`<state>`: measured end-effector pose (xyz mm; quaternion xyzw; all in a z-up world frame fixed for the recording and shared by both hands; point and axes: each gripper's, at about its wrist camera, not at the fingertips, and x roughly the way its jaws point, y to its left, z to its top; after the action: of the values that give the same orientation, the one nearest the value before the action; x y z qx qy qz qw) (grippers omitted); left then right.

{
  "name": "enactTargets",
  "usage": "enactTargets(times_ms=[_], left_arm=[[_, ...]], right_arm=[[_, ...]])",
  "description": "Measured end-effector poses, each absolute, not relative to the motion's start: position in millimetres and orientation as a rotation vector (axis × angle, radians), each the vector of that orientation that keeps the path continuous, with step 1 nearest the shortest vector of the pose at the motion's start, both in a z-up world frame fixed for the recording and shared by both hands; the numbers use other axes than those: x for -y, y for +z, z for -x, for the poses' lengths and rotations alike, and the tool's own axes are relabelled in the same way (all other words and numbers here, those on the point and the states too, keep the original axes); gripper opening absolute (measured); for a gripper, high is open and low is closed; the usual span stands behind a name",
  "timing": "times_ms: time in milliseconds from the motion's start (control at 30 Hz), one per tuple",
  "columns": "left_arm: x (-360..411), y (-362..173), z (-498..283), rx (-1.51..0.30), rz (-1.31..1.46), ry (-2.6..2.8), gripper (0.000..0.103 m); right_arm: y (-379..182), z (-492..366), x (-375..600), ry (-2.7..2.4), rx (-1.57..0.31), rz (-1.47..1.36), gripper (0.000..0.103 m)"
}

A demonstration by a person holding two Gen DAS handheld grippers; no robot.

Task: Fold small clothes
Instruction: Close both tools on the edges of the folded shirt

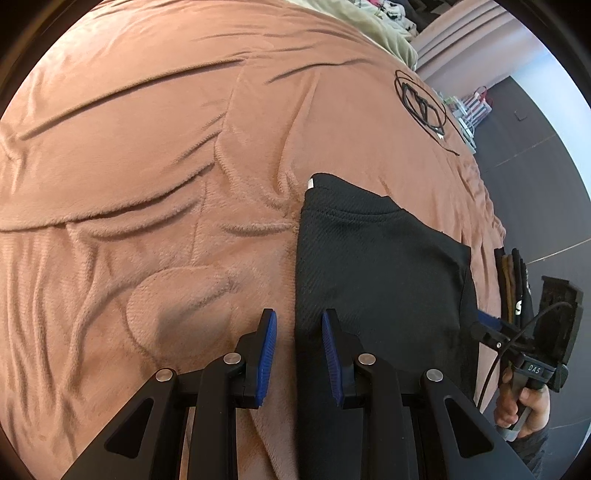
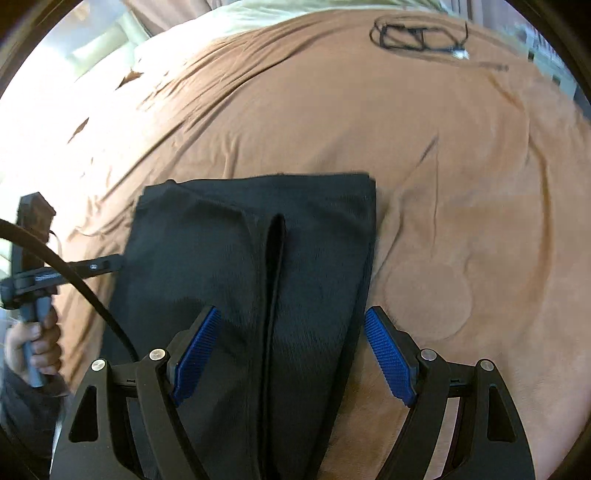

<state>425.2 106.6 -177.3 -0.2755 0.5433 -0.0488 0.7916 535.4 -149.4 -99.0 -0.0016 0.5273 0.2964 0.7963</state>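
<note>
A black knit garment [image 1: 376, 269] lies folded lengthwise on the brown blanket [image 1: 147, 155]; it also shows in the right wrist view [image 2: 229, 251], with a long fold running down its middle. My left gripper [image 1: 299, 325] is open and empty, straddling the garment's left edge near its near end. My right gripper [image 2: 293, 321] is wide open and empty, low over the garment's right half. The right gripper also shows at the garment's right edge in the left wrist view [image 1: 491, 325]. The left gripper shows at the garment's left edge in the right wrist view [image 2: 110, 264].
A coiled black cable [image 1: 423, 103] lies on the blanket far off, also in the right wrist view [image 2: 417, 35]. A stack of folded clothes [image 1: 513, 280] sits at the bed's right edge. A pale green cover [image 1: 376, 26] lies at the head. Grey floor [image 1: 535, 155] lies beyond.
</note>
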Motion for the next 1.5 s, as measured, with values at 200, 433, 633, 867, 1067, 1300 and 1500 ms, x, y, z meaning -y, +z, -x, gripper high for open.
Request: enactTargets(times_ms=[200, 433, 633, 867, 1067, 1300, 1500], left_arm=[[-106.4, -182.4, -433.6, -1.171, 0.617, -0.118, 0.027], [-105.4, -183.5, -443.7, -1.168, 0.627, -0.132, 0.027], [-111.8, -184.8, -448.7, -1.168, 0.64, -0.148, 0.027], [-111.5, -185.2, -455.6, -1.166, 0.65, -0.157, 0.027], [-111.7, -187.8, -463.3, -1.164, 0.664, -0.171, 0.027], [-108.2, -189.1, -473.7, -1.158, 0.662, -0.177, 0.027], [-113.2, -192.0, -476.8, -1.141, 0.689, -0.184, 0.026]], right_arm=[[-106.5, -549.2, 173.5, 0.733, -1.172, -0.125, 0.068], [-117.2, -566.5, 201.5, 0.787, -1.191, -0.265, 0.06], [-123.5, -571.6, 222.7, 0.819, -1.195, -0.338, 0.06], [-125.9, -576.3, 243.1, 0.851, -1.184, -0.369, 0.06], [-134.9, -581.1, 234.2, 0.94, -1.204, -0.394, 0.06], [-137.1, -596.8, 214.2, 0.978, -1.2, -0.352, 0.06], [-139.2, -605.5, 201.5, 0.973, -1.195, -0.328, 0.04]])
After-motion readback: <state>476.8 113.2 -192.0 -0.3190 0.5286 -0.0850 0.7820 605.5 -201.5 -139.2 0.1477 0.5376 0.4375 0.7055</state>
